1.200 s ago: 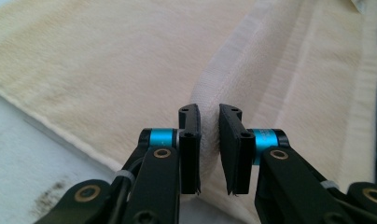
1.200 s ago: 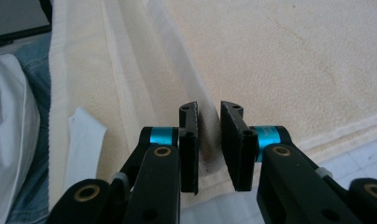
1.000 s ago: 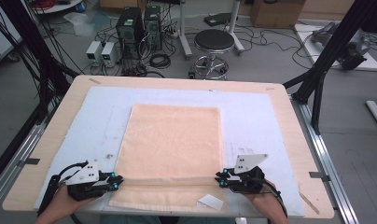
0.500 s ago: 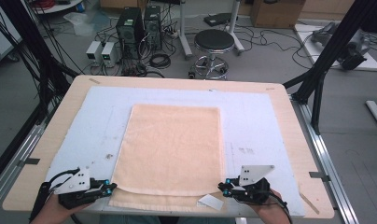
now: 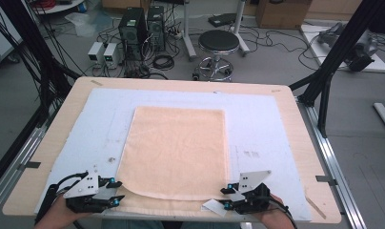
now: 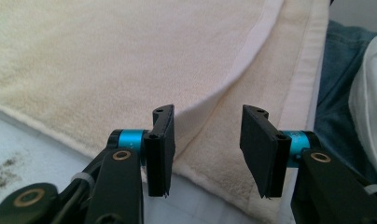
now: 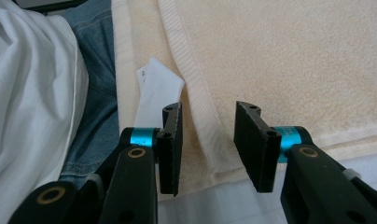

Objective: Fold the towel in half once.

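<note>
Left gripper (image 5: 118, 192) and right gripper (image 5: 225, 198) have just opened, releasing the towel (image 5: 176, 148).

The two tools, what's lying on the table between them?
The near edge of the folded towel stretches between the left tool and right tool in the high view.

The high view looks forward and down over the desk (image 5: 62, 124) from 6 o'clock. Each gripper view sits close behind its jaws, both sharing the towel's (image 5: 178, 148) near edge.
</note>
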The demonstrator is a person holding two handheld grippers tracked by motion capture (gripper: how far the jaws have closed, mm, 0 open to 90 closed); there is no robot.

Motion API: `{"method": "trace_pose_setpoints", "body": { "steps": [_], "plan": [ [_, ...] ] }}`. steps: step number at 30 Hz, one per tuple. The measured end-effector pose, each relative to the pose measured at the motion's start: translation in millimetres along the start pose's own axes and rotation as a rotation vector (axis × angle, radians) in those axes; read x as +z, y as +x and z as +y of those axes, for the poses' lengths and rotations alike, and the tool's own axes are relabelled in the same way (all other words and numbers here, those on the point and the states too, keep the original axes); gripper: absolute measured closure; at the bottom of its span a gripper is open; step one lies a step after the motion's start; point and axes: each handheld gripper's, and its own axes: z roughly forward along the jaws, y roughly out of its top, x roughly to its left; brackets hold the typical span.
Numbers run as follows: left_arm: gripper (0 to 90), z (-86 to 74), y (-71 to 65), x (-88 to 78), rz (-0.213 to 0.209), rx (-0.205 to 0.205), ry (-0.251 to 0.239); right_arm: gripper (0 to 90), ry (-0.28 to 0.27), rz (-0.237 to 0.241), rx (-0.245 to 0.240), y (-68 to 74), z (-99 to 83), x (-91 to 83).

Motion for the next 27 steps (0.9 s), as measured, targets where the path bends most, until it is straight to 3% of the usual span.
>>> {"method": "trace_pose_setpoints", "body": {
  "steps": [6,12,17,24,27],
  "plan": [
    [52.3,-5.2,4.9,-1.0,0.016,-0.033,0.011,61.0,0.005,-0.007,0.0,1.1,0.4,7.2],
    [51.9,-3.0,11.1,1.3,0.037,-0.025,0.022,77.1,0.017,-0.019,0.002,-3.9,2.9,10.7],
    [49.6,-1.2,13.4,-1.2,0.049,-0.038,-0.003,82.6,0.015,-0.02,0.003,-4.7,4.7,10.6],
    [47.7,-3.9,15.8,7.3,0.027,-0.043,0.046,85.6,-0.012,-0.007,0.024,-6.0,3.2,8.0],
    [63.0,-3.0,17.2,11.5,-0.018,-0.032,0.05,85.8,-0.014,-0.003,0.036,-6.6,2.6,8.2]
  ]
}}
